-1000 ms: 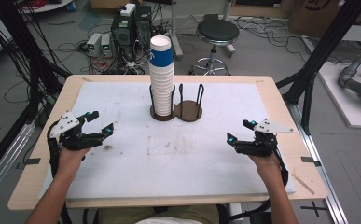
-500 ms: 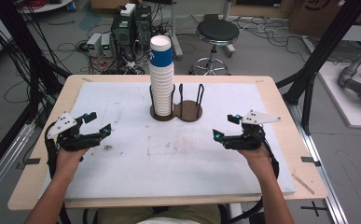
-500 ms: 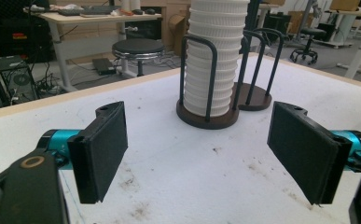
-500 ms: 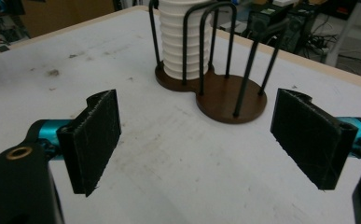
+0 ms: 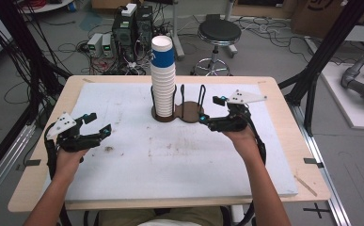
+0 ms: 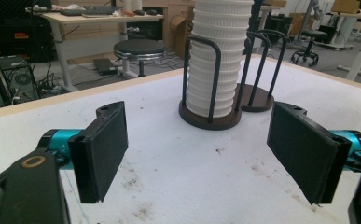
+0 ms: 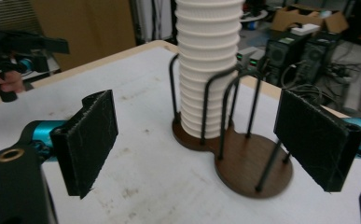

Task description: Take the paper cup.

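Note:
A tall stack of white paper cups (image 5: 163,80), the top one with a blue band, stands in the left slot of a dark wooden holder (image 5: 189,113) with black wire posts. The holder's right slot (image 7: 253,163) is empty. My right gripper (image 5: 209,109) is open just right of the holder, its jaws apart and pointing at it; in the right gripper view (image 7: 197,140) the stack (image 7: 208,70) rises close ahead. My left gripper (image 5: 99,123) is open over the board's left side, well apart from the holder. In the left gripper view (image 6: 197,158) the stack (image 6: 218,60) stands farther off.
A white board (image 5: 137,160) covers the wooden table (image 5: 306,183). Behind the table's far edge are a black stool (image 5: 218,33) and computer towers (image 5: 132,23) among cables. Black frame posts (image 5: 328,52) stand at the right.
My right gripper has moved forward and to the left, from the board's right side up to the holder. The left gripper has shifted only slightly.

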Available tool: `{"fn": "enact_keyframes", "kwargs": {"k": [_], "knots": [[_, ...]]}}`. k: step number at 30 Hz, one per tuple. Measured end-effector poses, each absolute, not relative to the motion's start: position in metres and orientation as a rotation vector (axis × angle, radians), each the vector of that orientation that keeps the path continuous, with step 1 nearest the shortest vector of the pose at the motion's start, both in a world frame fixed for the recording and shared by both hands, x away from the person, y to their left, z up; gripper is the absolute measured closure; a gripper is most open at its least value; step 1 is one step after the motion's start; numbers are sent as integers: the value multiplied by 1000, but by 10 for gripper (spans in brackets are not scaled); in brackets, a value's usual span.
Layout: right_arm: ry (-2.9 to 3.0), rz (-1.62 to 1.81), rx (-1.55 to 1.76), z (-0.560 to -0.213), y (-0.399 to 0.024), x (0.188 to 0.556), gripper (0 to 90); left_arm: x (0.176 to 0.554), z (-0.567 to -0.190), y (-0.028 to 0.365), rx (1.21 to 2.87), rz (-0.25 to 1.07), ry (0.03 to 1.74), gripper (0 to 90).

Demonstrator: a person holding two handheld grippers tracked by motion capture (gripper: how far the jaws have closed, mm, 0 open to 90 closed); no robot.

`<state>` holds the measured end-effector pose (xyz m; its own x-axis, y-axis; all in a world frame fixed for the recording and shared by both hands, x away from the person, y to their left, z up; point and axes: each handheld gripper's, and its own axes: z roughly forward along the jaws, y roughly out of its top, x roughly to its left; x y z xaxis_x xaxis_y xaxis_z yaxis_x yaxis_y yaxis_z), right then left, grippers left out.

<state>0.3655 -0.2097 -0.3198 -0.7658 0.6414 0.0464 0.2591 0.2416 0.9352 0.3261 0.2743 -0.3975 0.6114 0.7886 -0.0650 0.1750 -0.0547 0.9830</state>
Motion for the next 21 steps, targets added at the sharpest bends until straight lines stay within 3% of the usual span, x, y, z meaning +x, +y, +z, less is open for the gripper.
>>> {"fn": "enact_keyframes", "kwargs": {"k": [21], "knots": [[2211,1548,716,-293,-135,425,138,327,-399,275,1589,602,829,202]]}}
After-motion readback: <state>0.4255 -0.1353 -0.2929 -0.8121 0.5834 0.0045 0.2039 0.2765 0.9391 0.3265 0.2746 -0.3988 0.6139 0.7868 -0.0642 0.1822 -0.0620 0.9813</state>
